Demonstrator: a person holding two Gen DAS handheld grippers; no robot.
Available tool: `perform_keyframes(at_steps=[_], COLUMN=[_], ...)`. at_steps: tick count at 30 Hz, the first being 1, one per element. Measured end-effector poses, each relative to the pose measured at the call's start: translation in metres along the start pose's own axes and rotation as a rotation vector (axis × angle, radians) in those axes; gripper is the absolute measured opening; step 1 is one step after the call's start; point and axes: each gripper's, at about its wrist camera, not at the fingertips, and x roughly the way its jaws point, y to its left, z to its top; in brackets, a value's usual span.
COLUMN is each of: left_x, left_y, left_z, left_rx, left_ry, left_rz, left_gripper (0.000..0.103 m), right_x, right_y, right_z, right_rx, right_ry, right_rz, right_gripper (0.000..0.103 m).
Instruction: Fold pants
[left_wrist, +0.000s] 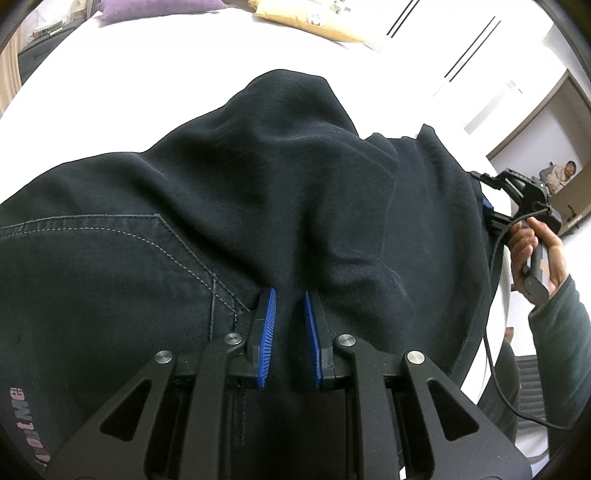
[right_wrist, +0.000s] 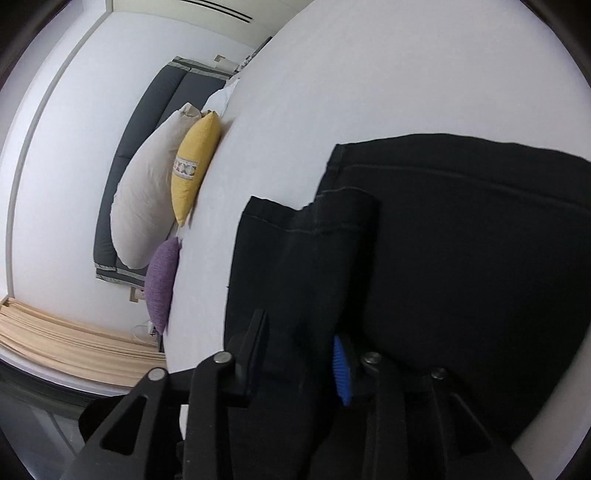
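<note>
Black pants (left_wrist: 258, 177) lie bunched in a mound on the white bed (left_wrist: 147, 74), a stitched pocket showing at the left. My left gripper (left_wrist: 289, 295) is shut on a fold of the cloth, pinched between its blue pads. At the pants' right edge a hand (left_wrist: 532, 251) holds the right gripper's handle, and the fingertips are hidden behind the fabric. The right wrist view is rolled sideways. There the pants (right_wrist: 461, 258) lie flat with a hemmed leg end (right_wrist: 295, 229) folded over them. My right gripper (right_wrist: 299, 332) stands with its jaws apart and loose cloth running between them.
Grey (right_wrist: 147, 192), yellow (right_wrist: 195, 166) and purple (right_wrist: 162, 280) pillows lean against a dark headboard (right_wrist: 147, 129) at the bed's head. A beige curtain (right_wrist: 74, 339) hangs beside it. White sheet (right_wrist: 369, 74) stretches beyond the pants. A person (left_wrist: 565, 171) sits in a far doorway.
</note>
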Motion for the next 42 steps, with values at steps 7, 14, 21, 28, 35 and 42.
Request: perform_keyframes(at_steps=[7, 14, 21, 28, 35, 42], left_x=[0.0, -0.001, 0.003, -0.003, -0.005, -0.01], left_y=[-0.007, -0.007, -0.007, 0.01, 0.015, 0.021], left_z=[0.0, 0.007, 0.007, 0.006, 0.007, 0.005], left_rx=[-0.003, -0.07, -0.072, -0.082, -0.079, -0.09], left_ry=[0.004, 0.022, 0.016, 0.017, 0.014, 0.013], left_rz=[0.024, 0.01, -0.009, -0.028, -0.037, -0.057], left_gripper=[0.016, 0.016, 0.016, 0.016, 0.016, 0.016], right_x=[0.005, -0.063, -0.065, -0.084, -0.09, -0.084], right_y=[0.007, -0.007, -0.051, -0.051, -0.062, -0.065], right_z=[0.018, 0.02, 0.012, 0.009, 0.005, 0.008], right_rx=[0.001, 0.02, 0.086, 0.084, 0.108, 0.058], right_ry=[-0.012, -0.174, -0.181, -0.251, -0.26, -0.242], right_rz=[0.019, 0.068, 0.007, -0.018, -0.03, -0.071], right_gripper=[0.004, 0.004, 0.002, 0.003, 0.002, 0.0])
